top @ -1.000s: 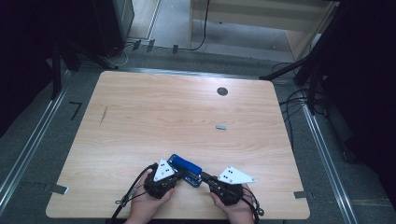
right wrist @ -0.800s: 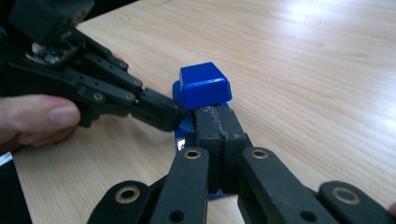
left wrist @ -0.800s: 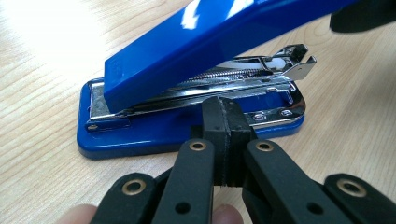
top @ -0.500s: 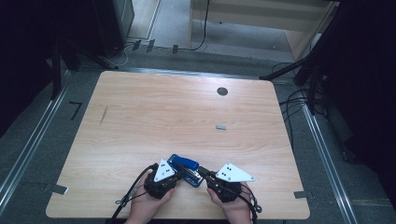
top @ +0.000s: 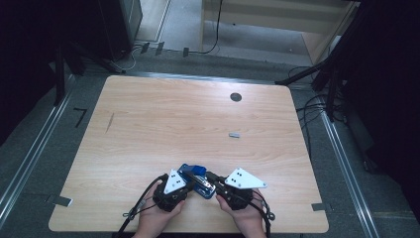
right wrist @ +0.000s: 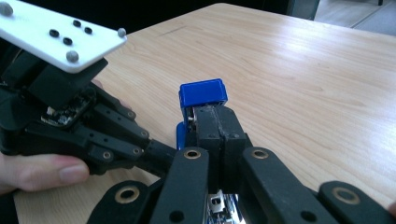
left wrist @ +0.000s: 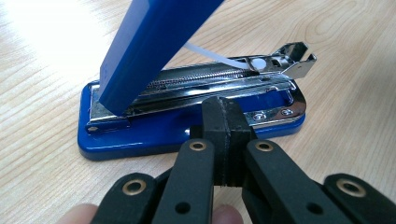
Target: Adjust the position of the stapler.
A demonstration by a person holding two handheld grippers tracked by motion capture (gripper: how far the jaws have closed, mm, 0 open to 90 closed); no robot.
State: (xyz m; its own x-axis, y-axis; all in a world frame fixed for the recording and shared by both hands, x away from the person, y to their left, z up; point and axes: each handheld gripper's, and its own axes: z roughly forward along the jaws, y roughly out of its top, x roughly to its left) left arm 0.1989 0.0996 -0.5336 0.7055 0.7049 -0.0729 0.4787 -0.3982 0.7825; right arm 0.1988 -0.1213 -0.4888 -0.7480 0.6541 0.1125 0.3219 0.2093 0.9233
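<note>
Open blue stapler (left wrist: 187, 109) just beyond the closed left gripper (left wrist: 228, 126).

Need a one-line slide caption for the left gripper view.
Shut left gripper against the blue stapler, its lid raised over the exposed staple channel.

We see a blue stapler (left wrist: 187, 121) with a glossy, smooth plastic lid and base, and a shiny chrome metal staple rail. The pale wooden table (top: 163, 129) looks smooth, matt, finely grained. The black left gripper (left wrist: 229, 140) and right gripper (right wrist: 219, 135) look like matt, slightly rough plastic.
</note>
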